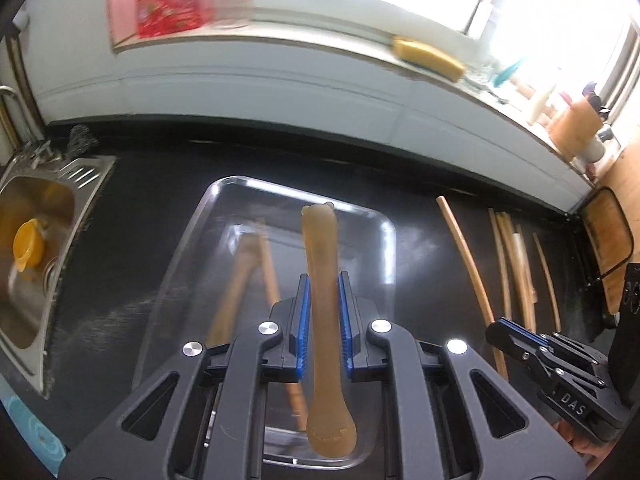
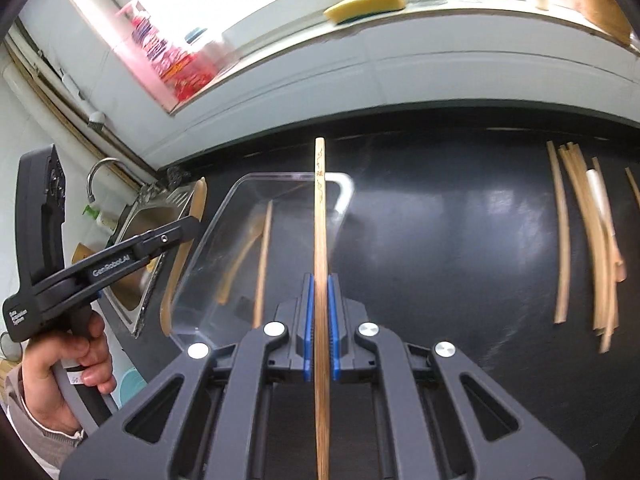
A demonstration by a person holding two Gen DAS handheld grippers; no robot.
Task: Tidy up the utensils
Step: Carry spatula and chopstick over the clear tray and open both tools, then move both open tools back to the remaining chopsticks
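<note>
Kitchen counter, black; clear tray beside sink. Left tongs clenched on spoon above tray. Right tongs clenched on chopstick near tray edge. Risk: long, thinly pinched pieces pivot, striking the rim and landing outside.

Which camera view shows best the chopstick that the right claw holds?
The right wrist view: the chopstick runs up the middle of the picture, clamped between the blue pads of the right claw, sharp enough to show its printed marks. In the left wrist view only the right claw appears at the edge; which stick it holds is unclear.
</note>
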